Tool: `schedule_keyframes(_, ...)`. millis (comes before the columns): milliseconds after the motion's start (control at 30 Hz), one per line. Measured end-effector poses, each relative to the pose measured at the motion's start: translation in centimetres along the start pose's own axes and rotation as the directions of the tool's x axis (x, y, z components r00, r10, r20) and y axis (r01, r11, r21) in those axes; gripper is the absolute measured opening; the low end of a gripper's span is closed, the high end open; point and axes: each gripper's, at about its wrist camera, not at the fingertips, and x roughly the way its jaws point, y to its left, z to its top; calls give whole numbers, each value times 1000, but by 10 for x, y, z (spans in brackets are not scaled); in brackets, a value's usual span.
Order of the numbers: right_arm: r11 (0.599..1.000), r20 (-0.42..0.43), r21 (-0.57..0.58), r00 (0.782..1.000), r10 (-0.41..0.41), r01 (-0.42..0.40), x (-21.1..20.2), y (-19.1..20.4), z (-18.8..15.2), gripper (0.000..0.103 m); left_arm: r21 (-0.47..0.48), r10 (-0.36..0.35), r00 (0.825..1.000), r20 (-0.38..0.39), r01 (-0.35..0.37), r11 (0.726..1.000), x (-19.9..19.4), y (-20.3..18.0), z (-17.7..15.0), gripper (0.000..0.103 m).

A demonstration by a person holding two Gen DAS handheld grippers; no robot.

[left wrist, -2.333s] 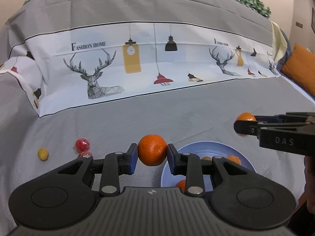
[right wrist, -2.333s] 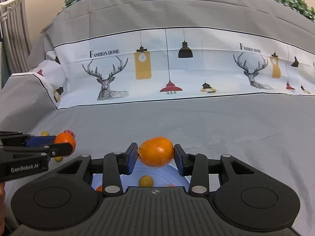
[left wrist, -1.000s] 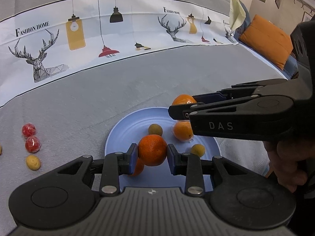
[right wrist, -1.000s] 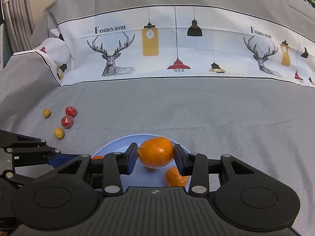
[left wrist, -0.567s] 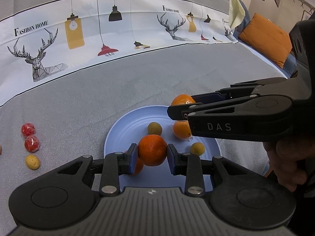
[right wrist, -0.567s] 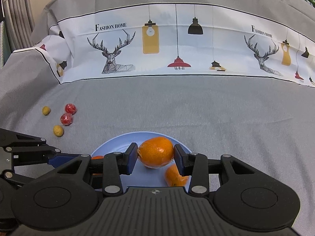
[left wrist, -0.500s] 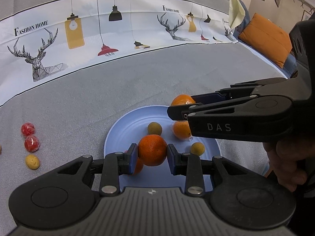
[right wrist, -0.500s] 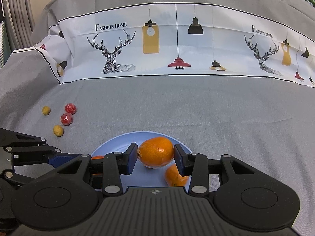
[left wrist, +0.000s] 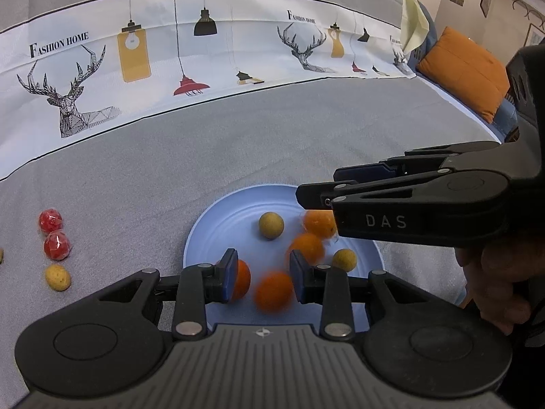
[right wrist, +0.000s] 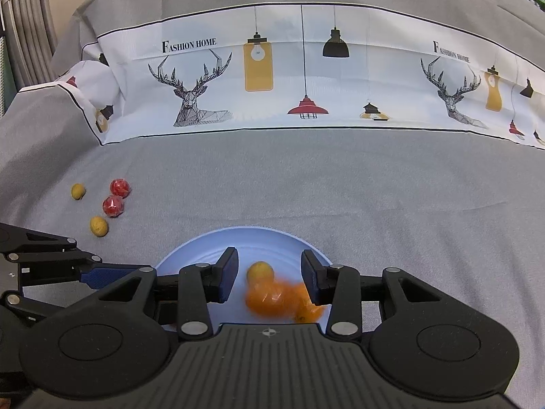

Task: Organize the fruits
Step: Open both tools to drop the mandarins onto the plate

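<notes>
A light blue plate lies on the grey cloth and also shows in the right wrist view. My left gripper is open above it, and a blurred orange is falling free between its fingers. My right gripper is open too, with a blurred orange dropping below it onto the plate. Other oranges and small yellow fruits sit in the plate. The right gripper shows from the side in the left wrist view.
Two red wrapped fruits and a small yellow fruit lie on the cloth left of the plate; they also show in the right wrist view. A printed white cloth band runs along the back. An orange cushion sits far right.
Both grippers have opened and let go of their oranges, which now drop blurred onto the plate. Both grippers stay above the plate.
</notes>
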Motion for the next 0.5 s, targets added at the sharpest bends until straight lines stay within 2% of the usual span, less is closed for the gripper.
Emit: schedule_keyframes(500,1000,-1,-2,1000,-5,5,0,1,-1,43,1,7,1000,-4,-7,1000,-2,0,1,37)
